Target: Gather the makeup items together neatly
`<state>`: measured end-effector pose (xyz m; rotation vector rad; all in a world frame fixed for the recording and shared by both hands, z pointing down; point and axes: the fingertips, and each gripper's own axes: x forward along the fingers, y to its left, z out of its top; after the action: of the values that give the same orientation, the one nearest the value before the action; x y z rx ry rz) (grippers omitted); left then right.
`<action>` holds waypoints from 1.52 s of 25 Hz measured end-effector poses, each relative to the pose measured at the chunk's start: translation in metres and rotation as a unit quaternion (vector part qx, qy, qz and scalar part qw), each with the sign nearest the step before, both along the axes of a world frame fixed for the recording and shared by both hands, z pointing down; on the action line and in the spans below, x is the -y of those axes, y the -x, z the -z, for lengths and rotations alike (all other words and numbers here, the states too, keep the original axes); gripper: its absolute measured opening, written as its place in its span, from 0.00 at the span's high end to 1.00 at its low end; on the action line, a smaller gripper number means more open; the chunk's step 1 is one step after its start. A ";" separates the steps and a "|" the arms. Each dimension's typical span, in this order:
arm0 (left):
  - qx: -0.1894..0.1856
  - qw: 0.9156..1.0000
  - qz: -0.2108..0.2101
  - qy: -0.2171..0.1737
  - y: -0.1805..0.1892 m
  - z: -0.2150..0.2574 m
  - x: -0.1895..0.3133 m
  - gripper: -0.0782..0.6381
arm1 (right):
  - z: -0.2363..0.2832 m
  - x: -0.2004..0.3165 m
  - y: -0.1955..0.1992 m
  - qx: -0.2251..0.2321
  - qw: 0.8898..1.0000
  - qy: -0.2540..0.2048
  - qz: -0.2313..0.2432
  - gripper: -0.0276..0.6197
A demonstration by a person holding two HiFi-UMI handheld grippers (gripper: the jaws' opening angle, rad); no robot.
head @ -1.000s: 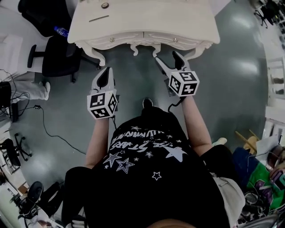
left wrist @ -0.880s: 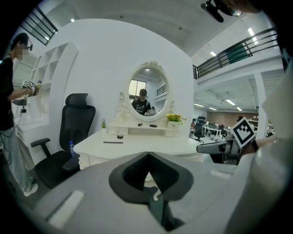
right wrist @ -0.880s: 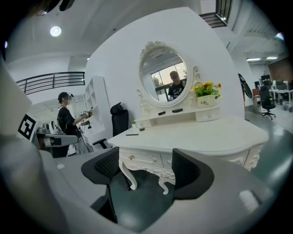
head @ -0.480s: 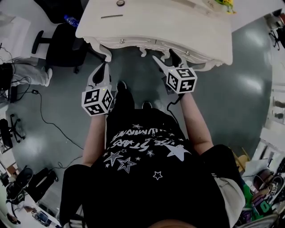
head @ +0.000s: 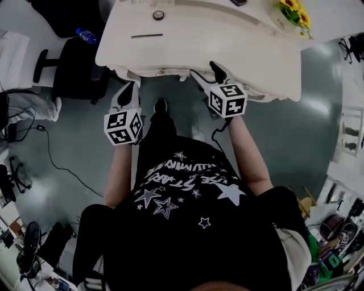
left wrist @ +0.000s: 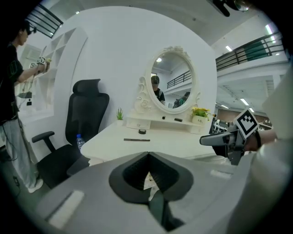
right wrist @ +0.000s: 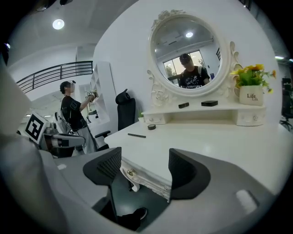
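L gripper (left wrist: pixel 149 157) jaws together, empty; R gripper (right wrist: pixel 142 167) jaws apart, empty. Both near vanity table (head: pixel 227 40) front edge. Thin stick (head: pixel 147 36) on top, maybe eyeliner.

On the dressing table (head: pixel 227 51) a slim stick (head: pixel 147 36) lies left, a round pot (head: pixel 158 15) just beyond it — flowers (head: pixel 294 14) far right. Left of the table, an office chair (head: pixel 74 62), a bottle (head: pixel 85 37) beside it.

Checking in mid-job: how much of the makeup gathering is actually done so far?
Nothing looks gathered yet. The pencil and the small round case lie apart on the dressing table, and two dark items sit on the raised shelf. In hand: nothing. The left hand-held gripper is shut and empty, the right hand-held gripper open and empty, both near the table's front edge. Left: all the collecting.
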<state>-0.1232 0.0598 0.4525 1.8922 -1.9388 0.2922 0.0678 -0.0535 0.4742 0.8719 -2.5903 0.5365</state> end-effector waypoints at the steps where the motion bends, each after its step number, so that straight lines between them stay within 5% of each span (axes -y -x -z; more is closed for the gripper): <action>1: -0.005 1.000 -0.005 0.006 0.007 -0.005 0.009 0.89 | -0.002 0.008 0.009 -0.003 1.000 0.004 -0.001 0.43; 17: -0.029 0.998 -0.036 0.042 0.107 -0.033 0.096 0.89 | -0.040 0.083 0.145 -0.081 0.995 0.041 0.042 0.53; 25: -0.049 0.996 -0.062 0.031 0.141 -0.039 0.125 0.89 | -0.053 0.112 0.188 -0.130 0.989 0.028 0.071 0.62; 28: -0.052 0.996 -0.060 0.035 0.151 -0.044 0.131 0.89 | -0.063 0.111 0.198 -0.167 0.979 0.016 0.117 0.68; 33: -0.052 0.996 -0.061 0.034 0.162 -0.048 0.142 0.89 | -0.080 0.107 0.205 -0.243 0.947 -0.002 0.211 0.69; 38: -0.052 0.996 -0.060 0.040 0.168 -0.052 0.144 0.89 | -0.088 0.104 0.211 -0.262 0.931 0.002 0.252 0.71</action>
<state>-0.2907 -0.0841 0.5050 1.9358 -1.7232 0.2964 -0.1436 -0.1571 0.5619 0.2597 -2.1815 0.1309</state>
